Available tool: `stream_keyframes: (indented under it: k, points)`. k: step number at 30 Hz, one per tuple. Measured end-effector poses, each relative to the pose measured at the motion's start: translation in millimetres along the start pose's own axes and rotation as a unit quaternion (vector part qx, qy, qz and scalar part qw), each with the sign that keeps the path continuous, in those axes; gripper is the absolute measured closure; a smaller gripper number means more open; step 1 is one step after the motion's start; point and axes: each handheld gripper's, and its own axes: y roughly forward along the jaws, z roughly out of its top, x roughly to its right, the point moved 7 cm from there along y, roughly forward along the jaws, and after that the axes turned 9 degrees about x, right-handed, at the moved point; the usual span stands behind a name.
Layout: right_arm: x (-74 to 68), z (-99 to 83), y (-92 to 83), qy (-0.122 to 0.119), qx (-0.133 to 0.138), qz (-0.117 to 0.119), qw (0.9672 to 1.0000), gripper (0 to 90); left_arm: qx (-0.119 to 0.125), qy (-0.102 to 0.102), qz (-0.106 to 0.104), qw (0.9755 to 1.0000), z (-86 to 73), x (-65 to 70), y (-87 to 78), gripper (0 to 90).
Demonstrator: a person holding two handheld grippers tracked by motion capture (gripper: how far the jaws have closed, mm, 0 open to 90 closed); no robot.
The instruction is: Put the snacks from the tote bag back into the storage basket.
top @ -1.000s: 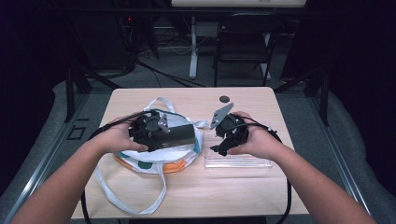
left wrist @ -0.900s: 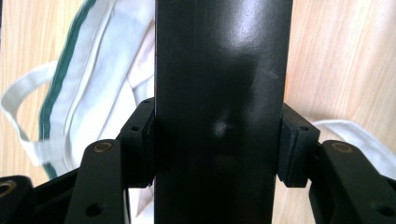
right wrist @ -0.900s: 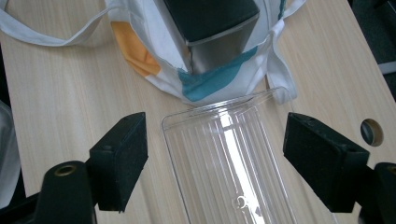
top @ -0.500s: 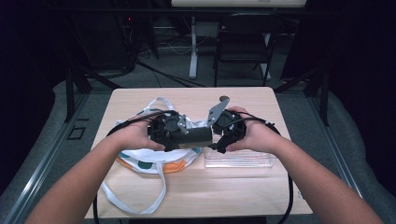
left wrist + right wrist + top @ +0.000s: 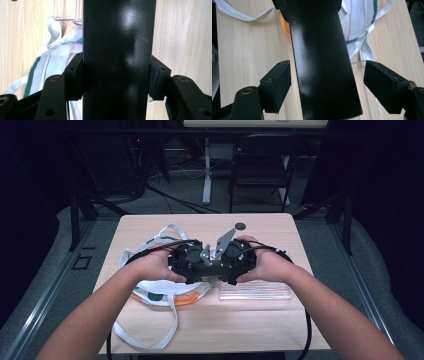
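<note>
Right now your left gripper [image 5: 116, 82] has its pads clamped on both sides of the black box [image 5: 117, 57], held above the table [image 5: 260, 320] between your hands. Your right gripper [image 5: 332, 87] is open, pads standing clear either side. Centre it, then close squarely before the left lets go. No brand or writing readable.

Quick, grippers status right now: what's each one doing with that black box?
Left gripper: closed on the black box, pads pressing both sides.
Right gripper: open, jaws either side of the box, pads clear of it.
</note>
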Motion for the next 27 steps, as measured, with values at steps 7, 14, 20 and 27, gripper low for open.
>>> stream_keyframes:
  k: [7,14,20,27]
  points:
    - [-0.6,-2.1,2.9,-0.002,-0.007,0.013,0.9999,22.9,0.01,0.0,0.0,1.0,1.1,1.1,0.3,42.7]
    - [-3.3,-0.7,7.2,-0.004,-0.002,0.024,0.9997,26.1,0.012,0.0,-0.003,0.9999,2.4,2.0,-0.3,42.7]
    - [-4.2,-4.5,11.2,-0.001,-0.002,0.039,0.9992,32.6,0.008,0.007,-0.007,0.9999,1.9,1.5,-1.6,42.6]
    - [-2.7,-7.4,13.1,0.005,0.001,0.046,0.9989,37.8,0.011,0.007,-0.009,0.9999,3.2,2.2,0.8,42.6]
